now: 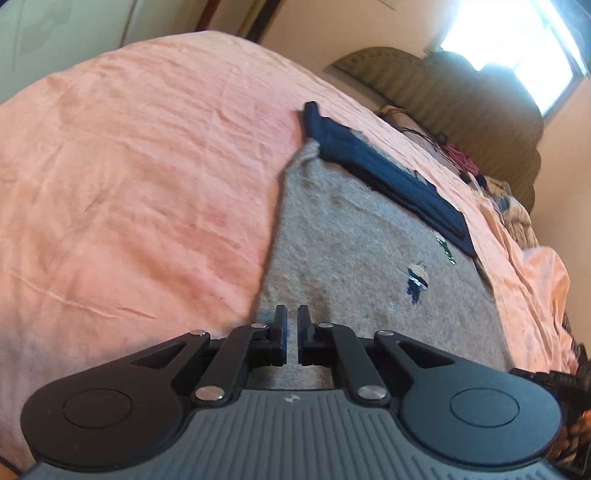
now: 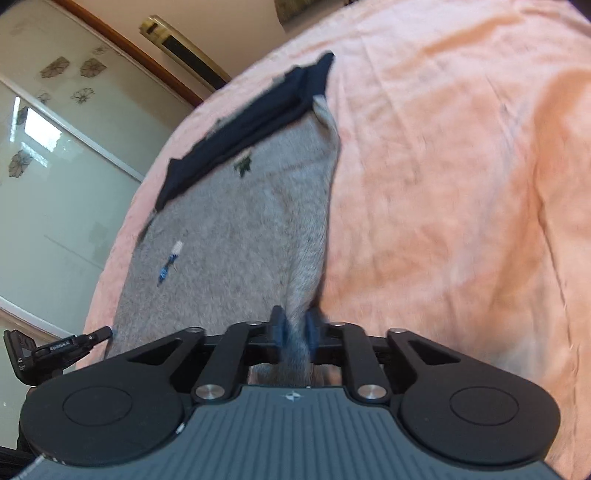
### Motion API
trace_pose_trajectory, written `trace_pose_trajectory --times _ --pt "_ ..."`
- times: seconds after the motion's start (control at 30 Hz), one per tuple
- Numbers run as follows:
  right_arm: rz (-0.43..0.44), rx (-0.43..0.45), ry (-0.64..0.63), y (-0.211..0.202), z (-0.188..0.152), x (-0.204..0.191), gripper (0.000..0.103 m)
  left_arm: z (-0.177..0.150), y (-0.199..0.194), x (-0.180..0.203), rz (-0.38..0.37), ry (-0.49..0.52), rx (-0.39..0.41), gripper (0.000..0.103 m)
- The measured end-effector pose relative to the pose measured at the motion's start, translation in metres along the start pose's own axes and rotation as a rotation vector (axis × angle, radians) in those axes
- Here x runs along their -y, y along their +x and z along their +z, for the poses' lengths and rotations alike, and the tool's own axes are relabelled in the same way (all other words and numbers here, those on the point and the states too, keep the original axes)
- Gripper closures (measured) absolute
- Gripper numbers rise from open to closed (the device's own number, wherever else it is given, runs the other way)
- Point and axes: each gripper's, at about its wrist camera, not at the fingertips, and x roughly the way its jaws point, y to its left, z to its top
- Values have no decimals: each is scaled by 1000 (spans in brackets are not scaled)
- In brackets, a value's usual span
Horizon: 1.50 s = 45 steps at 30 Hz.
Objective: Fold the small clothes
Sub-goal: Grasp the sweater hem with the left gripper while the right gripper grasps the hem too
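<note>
Grey knit, left wrist view: garment (image 1: 362,258) flat on pink sheet (image 1: 129,166), near edge under the gripper.
Trim: navy band (image 1: 388,177) along the far edge; small embroidered motif (image 1: 416,282) mid-panel.
Left gripper (image 1: 292,334): jaws nearly together, narrow slit between; tips at the garment's near left corner; cloth between the pads cannot be made out.
Background: olive headboard (image 1: 461,96), clutter (image 1: 461,158) at far right, bright window (image 1: 517,33).

Grey knit, right wrist view: garment (image 2: 240,229) running away from the camera, navy band (image 2: 251,125) at the far end, pink sheet (image 2: 461,166) to the right.
Right gripper (image 2: 294,328): closed on a bunched ridge of the garment's right edge, cloth pinched between the blue pads (image 2: 280,330).
Other tool: left gripper (image 2: 55,350) at lower left, by the opposite near corner.
Background: glazed wardrobe door (image 2: 55,166) with flower decals.

Handling, judged: soft, light, limp; no stiffness, likely to sag and crease between grips; fuzzy weave unlikely to slip.
Hold points, judged: two near corners, pinched at the hem through both layers; equal height to keep the fold line straight.
Risk, judged: single-layer pinch leaving the lower layer behind.
</note>
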Motion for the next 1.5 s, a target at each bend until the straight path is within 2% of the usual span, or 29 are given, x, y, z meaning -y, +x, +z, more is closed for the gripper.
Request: trace_pose_trajectory --times 0.03,0.1,0.23,0.27,0.3,0.33,0.4,0.5,0.53,0.6,0.63,0.67,0.7,0.73,0.77,0.8,0.93,1.03,1.07,1.1,1.17,1.23,1.3,1.37,1.43,1.47,1.5 --pt "22 9 1 -1 -2 -1 68 0 4 -2 -8 -10 -23 98" --pt "78 14 17 0 -2 -2 45 -2 15 -4 -34 -30 -70 98" --pt "89 -7 -13 12 2 -12 42 0 27 3 -63 -33 -56 98" --pt "82 -10 -29 14 3 -15 53 0 28 6 -49 -21 -48 103" --pt "67 -24 -48 17 4 -17 85 1 28 10 -16 -2 -38 103" --pt "38 -47 -64 21 4 -17 90 2 23 12 10 26 -18 103" --pt "18 -15 -89 12 6 -15 91 5 9 13 53 89 20 103" --pt "11 18 -73 -6 9 -3 91 8 4 -6 129 112 1 103" --pt "3 0 -60 -3 7 2 91 7 3 -12 123 102 -8 103" --pt "24 -9 -47 3 2 7 93 2 -4 -18 40 58 -28 103" --pt "32 -6 -28 3 2 8 90 -2 -7 -19 -6 32 -43 102" --pt "51 -5 -7 2 2 8 77 -6 -8 -20 -50 2 -66 98" --pt "81 -1 4 0 1 8 57 -10 -8 -21 -83 -23 -83 92" --pt "113 4 3 -4 -2 6 47 -14 -8 -22 -108 -44 -92 89" --pt "131 -5 -6 -5 -3 4 35 -18 -7 -23 -127 -59 -94 80" --pt "136 -20 -17 -6 -5 1 34 -22 -6 -23 -150 -78 -87 73" --pt "160 -73 -21 -1 -13 -6 33 -20 1 -19 -178 -121 -81 70" --pt "150 -74 -31 1 -13 -12 33 -15 3 -12 -204 -118 -97 50" --pt "150 -73 -30 0 -13 -11 33 -14 4 -10 -213 -113 -101 39" --pt "152 -71 -26 -1 -14 -11 34 -14 3 -8 -215 -105 -101 35" --pt "158 -68 -21 -3 -16 -9 34 -14 4 -5 -197 -78 -97 36" --pt "163 -63 -19 -4 -17 -7 34 -16 5 -3 -177 -68 -87 45" --pt "164 -59 -23 -2 -17 -7 34 -15 9 -5 -120 -62 -99 93" --pt "158 -60 -26 -2 -16 -8 38 -15 12 -12 -111 -92 -104 99" --pt "144 -69 -31 0 -15 -7 57 -16 7 -9 -91 -65 -85 100" --pt "122 -87 -23 3 -14 -4 92 -16 3 -6 -81 -45 -68 100" --pt "98 -96 -23 4 -14 -2 91 -16 -3 -4 -83 -29 -56 100"
